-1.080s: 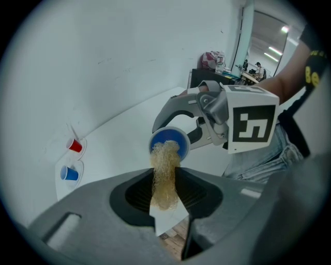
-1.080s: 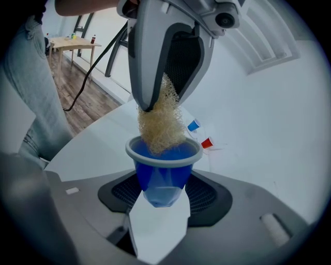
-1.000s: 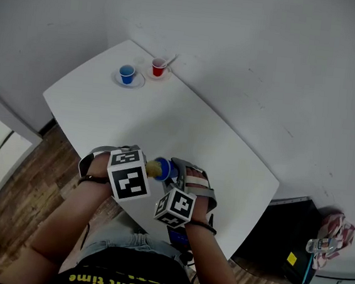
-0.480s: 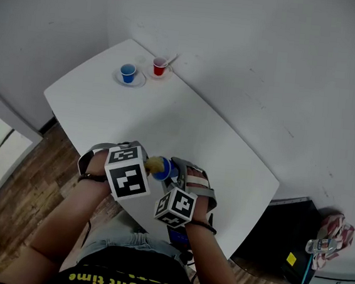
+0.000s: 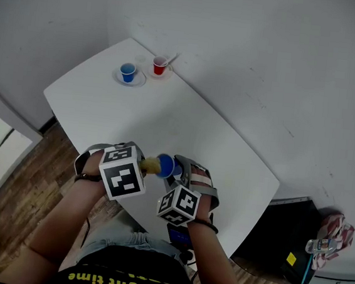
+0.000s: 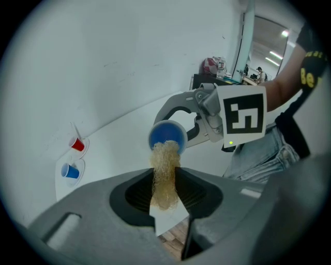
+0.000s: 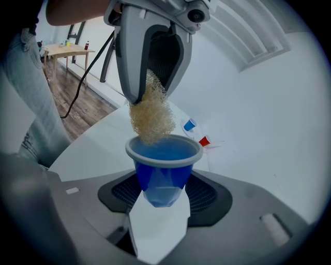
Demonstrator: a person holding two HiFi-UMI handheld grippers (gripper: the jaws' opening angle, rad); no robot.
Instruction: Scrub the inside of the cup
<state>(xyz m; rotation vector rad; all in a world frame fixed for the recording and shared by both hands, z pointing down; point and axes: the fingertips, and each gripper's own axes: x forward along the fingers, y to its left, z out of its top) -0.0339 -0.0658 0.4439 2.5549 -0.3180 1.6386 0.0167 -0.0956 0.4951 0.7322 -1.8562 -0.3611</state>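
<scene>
My right gripper [image 7: 164,189] is shut on a blue cup [image 7: 164,165], holding it by its lower body with the mouth toward the other gripper. My left gripper [image 6: 165,191] is shut on a tan mesh scrubber [image 6: 165,173]. The scrubber's tip [image 7: 151,116] dips just inside the cup's rim. In the head view the blue cup [image 5: 166,167] and the scrubber [image 5: 150,164] meet between the two marker cubes, over the near edge of the white table [image 5: 167,124]. The left gripper [image 5: 138,165] is to the left of the cup, the right gripper [image 5: 172,175] below it.
At the table's far corner stand a small blue cup on a saucer [image 5: 128,72] and a small red cup on a saucer [image 5: 159,66] with a spoon. White walls run behind the table. A dark bin [image 5: 283,244] sits on the wooden floor at the right.
The left gripper has shifted a little to the left and up while the scrubber stays at the cup's mouth. The right gripper has moved slightly down and right.
</scene>
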